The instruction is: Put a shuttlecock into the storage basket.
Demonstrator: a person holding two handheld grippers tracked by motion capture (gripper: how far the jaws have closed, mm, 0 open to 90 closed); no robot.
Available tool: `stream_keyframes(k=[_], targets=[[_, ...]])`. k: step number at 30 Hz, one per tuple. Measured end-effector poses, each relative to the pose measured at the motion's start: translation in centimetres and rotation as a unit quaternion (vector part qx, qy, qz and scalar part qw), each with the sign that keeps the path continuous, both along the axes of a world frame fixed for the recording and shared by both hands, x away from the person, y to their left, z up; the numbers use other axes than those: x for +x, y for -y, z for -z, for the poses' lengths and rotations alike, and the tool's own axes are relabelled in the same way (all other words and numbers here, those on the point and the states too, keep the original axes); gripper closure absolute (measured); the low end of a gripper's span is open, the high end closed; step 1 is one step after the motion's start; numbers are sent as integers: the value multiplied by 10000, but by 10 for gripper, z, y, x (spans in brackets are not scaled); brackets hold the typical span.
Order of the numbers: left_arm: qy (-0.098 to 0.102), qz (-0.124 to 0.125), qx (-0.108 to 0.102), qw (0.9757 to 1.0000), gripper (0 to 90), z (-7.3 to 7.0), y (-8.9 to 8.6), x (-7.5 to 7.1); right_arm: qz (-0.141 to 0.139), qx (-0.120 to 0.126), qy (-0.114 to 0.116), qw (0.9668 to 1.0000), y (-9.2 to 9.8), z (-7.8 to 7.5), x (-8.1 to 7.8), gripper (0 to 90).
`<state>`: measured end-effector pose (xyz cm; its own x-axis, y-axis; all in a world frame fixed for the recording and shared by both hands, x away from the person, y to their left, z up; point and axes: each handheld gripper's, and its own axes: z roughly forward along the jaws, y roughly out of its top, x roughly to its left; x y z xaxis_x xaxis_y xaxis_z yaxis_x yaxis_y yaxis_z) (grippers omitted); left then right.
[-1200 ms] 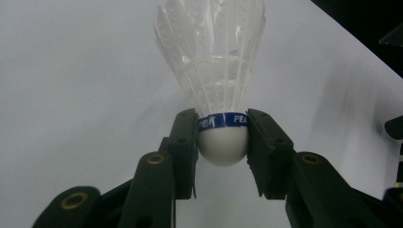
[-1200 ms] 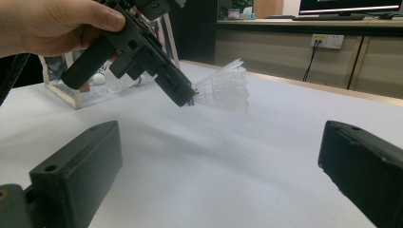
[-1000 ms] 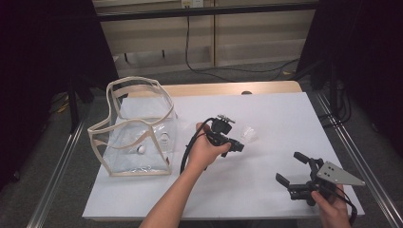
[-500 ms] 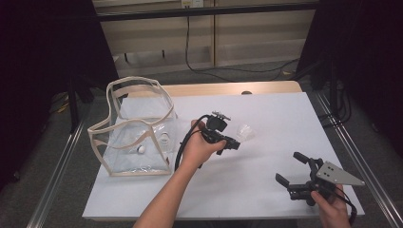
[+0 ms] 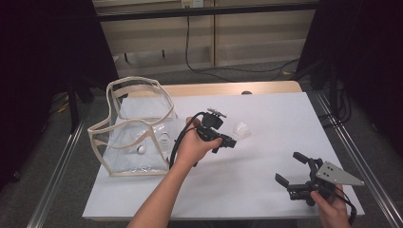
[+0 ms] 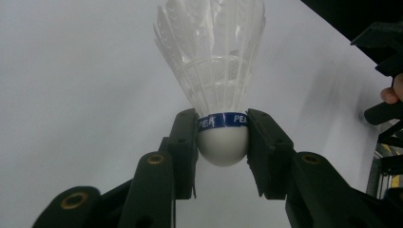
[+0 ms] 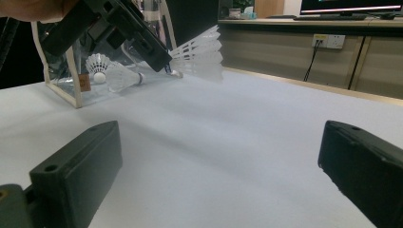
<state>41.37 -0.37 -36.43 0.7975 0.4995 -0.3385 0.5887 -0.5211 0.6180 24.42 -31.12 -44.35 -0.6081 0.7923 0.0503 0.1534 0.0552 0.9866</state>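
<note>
My left gripper (image 5: 231, 140) hovers over the middle of the white table (image 5: 266, 109), shut on the cork of a white feather shuttlecock (image 5: 242, 129). In the left gripper view both jaws press the white cork at its blue band, and the shuttlecock (image 6: 214, 71) fans its feathers away from the left gripper (image 6: 222, 137). A clear bag with beige trim (image 5: 133, 128) stands at the left, just behind that hand. Near the front right corner my right gripper (image 5: 288, 167) is open, holding nothing. The right gripper (image 7: 218, 161) looks across at the left gripper (image 7: 164, 59) and its shuttlecock (image 7: 199, 52).
Inside the clear bag lie at least two more shuttlecocks (image 7: 98, 66), (image 7: 123, 76), one seen from above as a white cork (image 5: 141, 149). Metal rails (image 5: 349, 147) run along both table sides. Cables hang behind the far edge.
The left gripper has drifted a little to the left, toward the bag, still carrying the shuttlecock. The right gripper has stayed put and open.
</note>
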Motion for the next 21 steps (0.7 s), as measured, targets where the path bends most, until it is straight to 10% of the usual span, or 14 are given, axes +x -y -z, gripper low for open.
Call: stream_keyframes(k=[21], targets=[[45, -33, 154, 9999, 651, -22, -12, 1, -14, -9, 9, 10000, 0, 0, 0, 4]])
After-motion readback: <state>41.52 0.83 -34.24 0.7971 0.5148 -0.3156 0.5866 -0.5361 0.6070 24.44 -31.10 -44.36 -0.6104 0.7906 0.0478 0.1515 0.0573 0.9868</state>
